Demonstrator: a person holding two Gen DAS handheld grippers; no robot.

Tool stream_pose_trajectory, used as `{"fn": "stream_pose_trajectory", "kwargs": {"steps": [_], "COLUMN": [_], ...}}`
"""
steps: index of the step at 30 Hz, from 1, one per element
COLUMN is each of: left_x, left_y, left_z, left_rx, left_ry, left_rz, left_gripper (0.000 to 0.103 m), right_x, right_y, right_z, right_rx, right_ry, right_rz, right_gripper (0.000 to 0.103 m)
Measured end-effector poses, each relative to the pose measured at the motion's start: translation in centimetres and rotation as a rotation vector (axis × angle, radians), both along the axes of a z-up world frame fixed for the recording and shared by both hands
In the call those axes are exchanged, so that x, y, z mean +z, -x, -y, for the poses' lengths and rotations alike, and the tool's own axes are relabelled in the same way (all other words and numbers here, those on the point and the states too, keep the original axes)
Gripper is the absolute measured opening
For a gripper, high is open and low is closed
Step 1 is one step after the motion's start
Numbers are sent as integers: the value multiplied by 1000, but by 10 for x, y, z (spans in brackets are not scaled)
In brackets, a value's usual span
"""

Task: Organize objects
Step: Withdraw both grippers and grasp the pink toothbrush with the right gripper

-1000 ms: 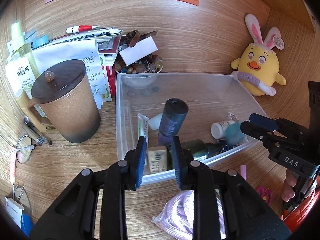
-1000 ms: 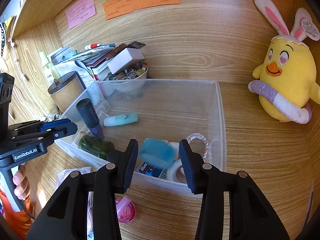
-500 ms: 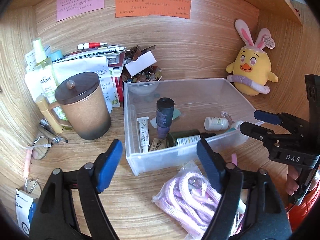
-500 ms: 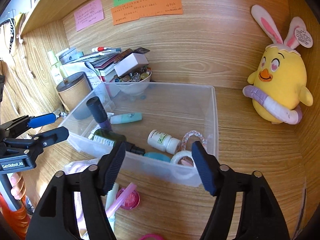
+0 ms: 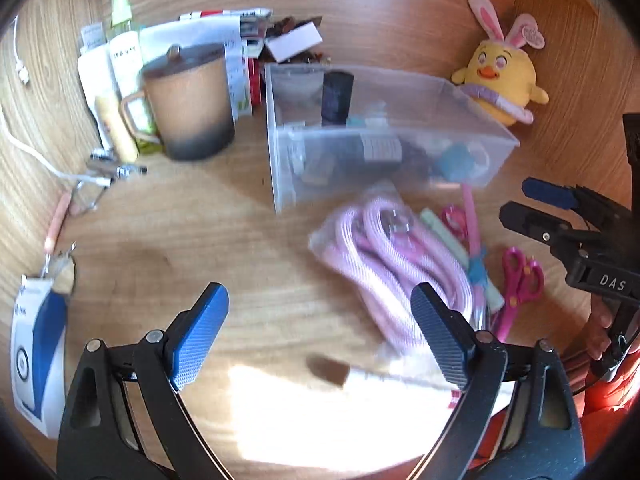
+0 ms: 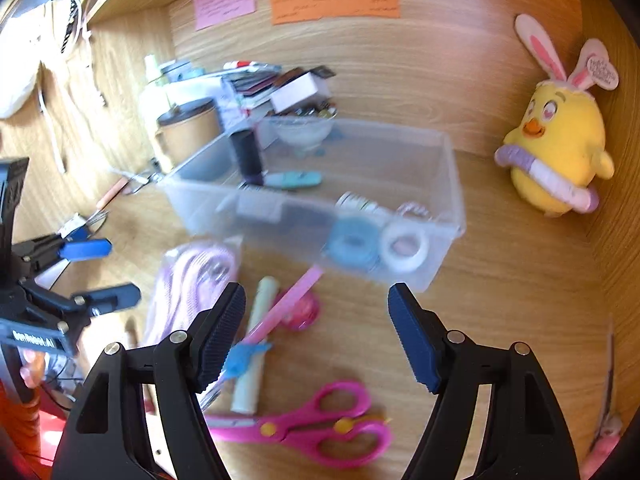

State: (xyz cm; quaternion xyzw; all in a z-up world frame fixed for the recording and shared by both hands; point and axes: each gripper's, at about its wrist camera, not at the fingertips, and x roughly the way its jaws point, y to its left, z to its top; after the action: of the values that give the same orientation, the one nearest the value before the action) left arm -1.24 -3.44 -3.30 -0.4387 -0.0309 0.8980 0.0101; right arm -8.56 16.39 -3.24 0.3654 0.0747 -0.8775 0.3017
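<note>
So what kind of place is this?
Probably a home study desk set in a wooden alcove: sticky notes on the back wall, a pile of papers beside a lidded mug, and pink scissors.

We view the desk from two wrist cameras, each looking forward and downward along its fingers. Both views share the clear bin, seen near, and the pink scissors.
</note>
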Motion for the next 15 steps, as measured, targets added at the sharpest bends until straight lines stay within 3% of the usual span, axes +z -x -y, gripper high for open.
{"fn": "stream_pose_trajectory", "kwargs": {"steps": [8,15], "left_x": [-14,-24], "left_y": [-42,-54], "left_z": [-24,-32], "left_rx": [-63,-117], "left_ry": [-14,-31], "left_rz": [19,40], "left_gripper": [97,99], "right_x": [-26,-33], "right_y": [-17,-4], "right_z": [11,17], "right_rx": [46,52], "right_ry": [17,54], "right_rz": [105,179], "right_gripper": [70,48]}}
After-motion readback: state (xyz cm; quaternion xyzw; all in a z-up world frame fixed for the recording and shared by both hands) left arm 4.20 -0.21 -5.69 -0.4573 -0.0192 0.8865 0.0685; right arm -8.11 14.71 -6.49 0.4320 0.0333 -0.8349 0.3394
